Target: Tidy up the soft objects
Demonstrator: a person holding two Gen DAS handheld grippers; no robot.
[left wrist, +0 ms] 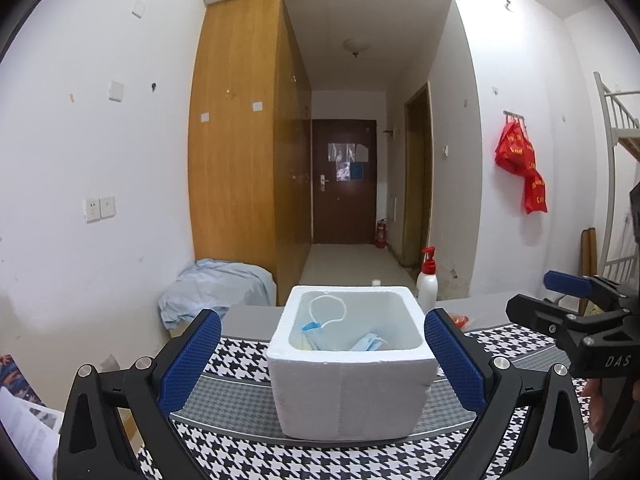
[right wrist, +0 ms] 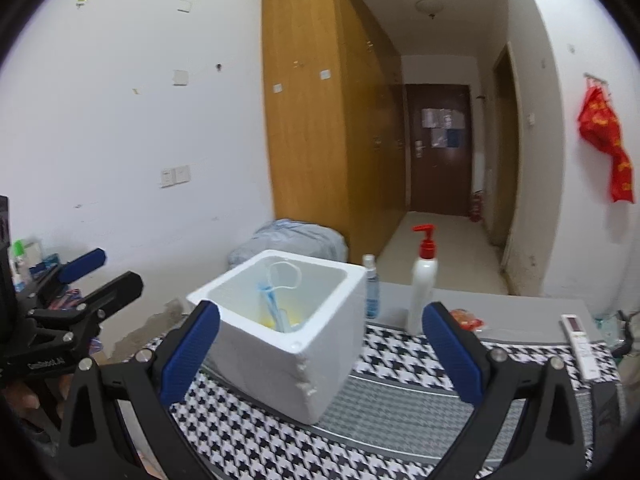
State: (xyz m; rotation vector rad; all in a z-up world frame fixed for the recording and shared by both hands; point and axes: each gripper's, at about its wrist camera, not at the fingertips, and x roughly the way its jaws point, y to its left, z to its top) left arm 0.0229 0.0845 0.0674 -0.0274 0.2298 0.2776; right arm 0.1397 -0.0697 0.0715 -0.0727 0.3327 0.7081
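Note:
A white foam box (left wrist: 348,388) stands on the houndstooth cloth (left wrist: 248,460), with blue face masks (left wrist: 362,344) and their white ear loops lying inside. My left gripper (left wrist: 322,364) is open, its blue pads wide on either side of the box and clear of its walls. In the right wrist view the same foam box (right wrist: 280,364) sits ahead and a little left of centre, the masks (right wrist: 272,304) showing inside. My right gripper (right wrist: 320,356) is open wide with nothing held. Each gripper shows at the edge of the other's view.
A white pump bottle with a red top (right wrist: 423,288) and a small clear blue spray bottle (right wrist: 371,288) stand behind the box. A white remote (right wrist: 580,344) lies at the right. A red packet (right wrist: 466,318) sits near the pump bottle. A covered bundle (left wrist: 216,288) is beyond the table's left end.

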